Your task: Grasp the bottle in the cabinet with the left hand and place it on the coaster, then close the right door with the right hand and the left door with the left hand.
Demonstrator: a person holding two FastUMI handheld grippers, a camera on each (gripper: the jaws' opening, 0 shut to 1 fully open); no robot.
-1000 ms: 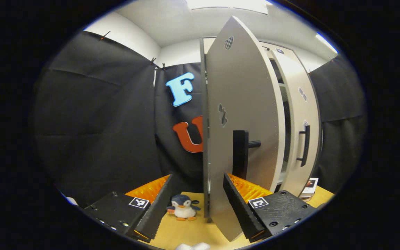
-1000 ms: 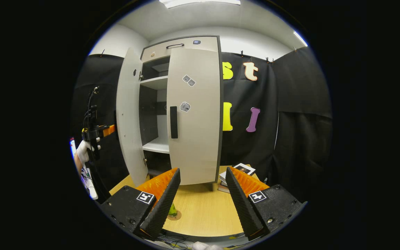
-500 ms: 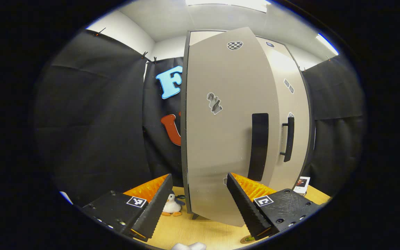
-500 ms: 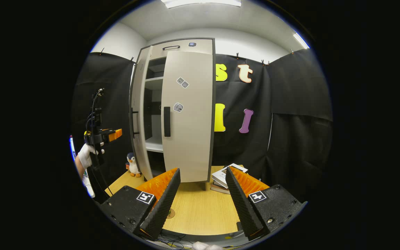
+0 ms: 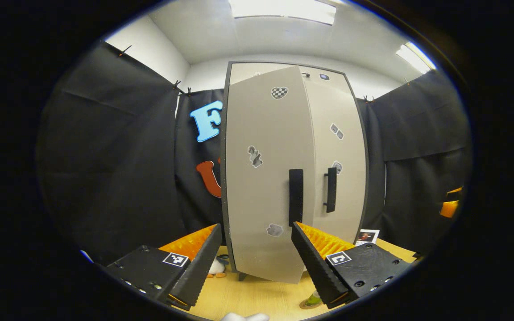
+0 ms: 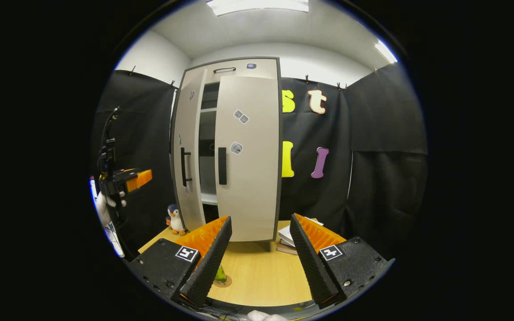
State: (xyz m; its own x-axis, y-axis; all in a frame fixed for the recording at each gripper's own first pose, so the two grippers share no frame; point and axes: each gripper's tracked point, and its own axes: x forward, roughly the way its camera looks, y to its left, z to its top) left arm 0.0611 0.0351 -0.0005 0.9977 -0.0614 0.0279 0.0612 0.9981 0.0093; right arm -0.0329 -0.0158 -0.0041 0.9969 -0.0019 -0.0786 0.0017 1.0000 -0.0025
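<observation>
- The left gripper [image 5: 254,263] was wide open and held nothing. It hung in the air in front of the cabinet [image 5: 292,174], a little way back from it.
- The right gripper [image 6: 257,263] was wide open too, with nothing in it. It hung over the wooden table [image 6: 261,272], well away from the cabinet.
- The bottle [image 6: 220,275] was out of the cabinet. It stood on the round coaster [image 6: 224,282] on the table, near the front edge. So I think that first job was done.
- The right door [image 6: 248,156] looked shut, or very nearly shut.
- The left door [image 6: 188,156] was almost closed. A dark gap showed between the two doors, with a shelf inside.
- I think the job in hand was closing the left door.
- Next, the left gripper should push the flat front of the left door, near its black handle [image 5: 296,196], until the gap is gone.
- A toy penguin [image 6: 176,219] stood on the table just beside the left door. The push should stay clear of it.
</observation>
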